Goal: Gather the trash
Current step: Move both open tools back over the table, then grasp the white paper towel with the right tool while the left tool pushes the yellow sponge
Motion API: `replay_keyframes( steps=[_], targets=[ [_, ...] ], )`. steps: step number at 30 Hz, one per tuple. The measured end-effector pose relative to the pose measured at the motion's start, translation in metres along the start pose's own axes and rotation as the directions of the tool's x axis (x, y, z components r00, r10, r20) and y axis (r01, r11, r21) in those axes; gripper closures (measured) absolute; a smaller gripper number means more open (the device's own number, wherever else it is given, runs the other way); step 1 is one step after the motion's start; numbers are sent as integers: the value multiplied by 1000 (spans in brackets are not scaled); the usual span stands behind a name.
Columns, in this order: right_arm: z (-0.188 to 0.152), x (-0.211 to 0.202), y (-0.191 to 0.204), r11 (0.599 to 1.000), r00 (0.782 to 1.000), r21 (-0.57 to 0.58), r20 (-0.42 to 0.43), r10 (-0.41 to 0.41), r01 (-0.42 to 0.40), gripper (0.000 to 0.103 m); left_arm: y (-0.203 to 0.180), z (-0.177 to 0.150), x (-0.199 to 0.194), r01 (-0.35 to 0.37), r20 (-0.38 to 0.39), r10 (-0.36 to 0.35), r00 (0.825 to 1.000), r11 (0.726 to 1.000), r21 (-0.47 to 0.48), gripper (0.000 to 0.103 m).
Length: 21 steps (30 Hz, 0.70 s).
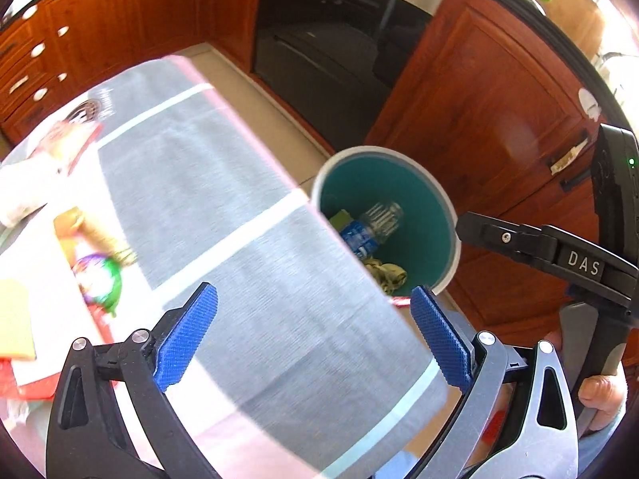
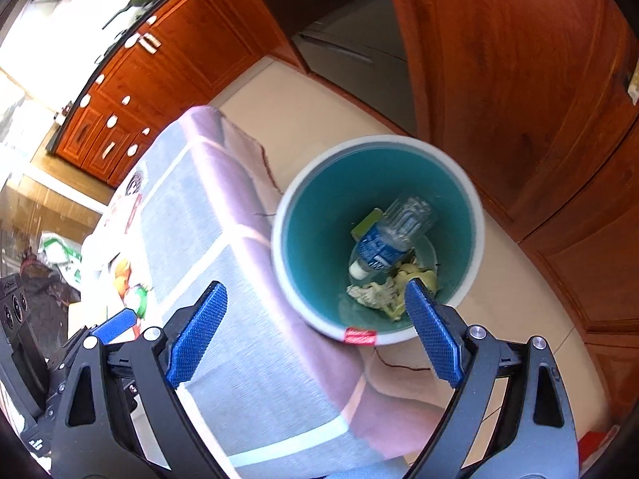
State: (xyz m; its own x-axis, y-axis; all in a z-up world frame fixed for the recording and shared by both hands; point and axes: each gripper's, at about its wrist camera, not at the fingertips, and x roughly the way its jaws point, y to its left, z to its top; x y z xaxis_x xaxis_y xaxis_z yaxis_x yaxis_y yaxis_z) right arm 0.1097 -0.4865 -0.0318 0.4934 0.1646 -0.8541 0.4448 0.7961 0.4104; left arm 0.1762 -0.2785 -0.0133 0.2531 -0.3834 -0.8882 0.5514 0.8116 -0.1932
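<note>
A white bin (image 2: 383, 140) with a teal inside stands on the floor beside the table. A clear plastic bottle (image 2: 393, 235) with a blue label and crumpled paper (image 2: 377, 293) lie in it. My right gripper (image 2: 315, 329) hovers above the bin's near rim, open and empty. My left gripper (image 1: 315, 333) is open and empty over the grey tablecloth (image 1: 247, 183), with the bin (image 1: 373, 151) ahead to its right and the bottle (image 1: 375, 225) visible inside. On the table's left lie a purple-green wrapper (image 1: 102, 281), a cardboard tube (image 1: 90, 235) and white crumpled paper (image 1: 28, 191).
Wooden cabinets (image 1: 479, 111) and a dark oven front (image 1: 327, 64) stand behind the bin. My right gripper's black frame (image 1: 559, 257) and a hand (image 1: 603, 393) sit at the right of the left wrist view. A yellow sponge (image 1: 14, 319) lies at the table's left edge.
</note>
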Motion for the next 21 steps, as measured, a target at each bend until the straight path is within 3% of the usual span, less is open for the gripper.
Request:
replay_keyframes(
  steps=[10, 21],
  targets=[
    [-32, -8, 81, 990, 1000, -141, -10, 24, -25, 17, 70, -47, -54, -39, 60, 46, 997, 992, -122, 5],
    [-70, 6, 178, 952, 997, -305, -68, 20, -40, 17, 169, -101, -115, -120, 116, 160, 980, 948, -295, 4]
  ],
)
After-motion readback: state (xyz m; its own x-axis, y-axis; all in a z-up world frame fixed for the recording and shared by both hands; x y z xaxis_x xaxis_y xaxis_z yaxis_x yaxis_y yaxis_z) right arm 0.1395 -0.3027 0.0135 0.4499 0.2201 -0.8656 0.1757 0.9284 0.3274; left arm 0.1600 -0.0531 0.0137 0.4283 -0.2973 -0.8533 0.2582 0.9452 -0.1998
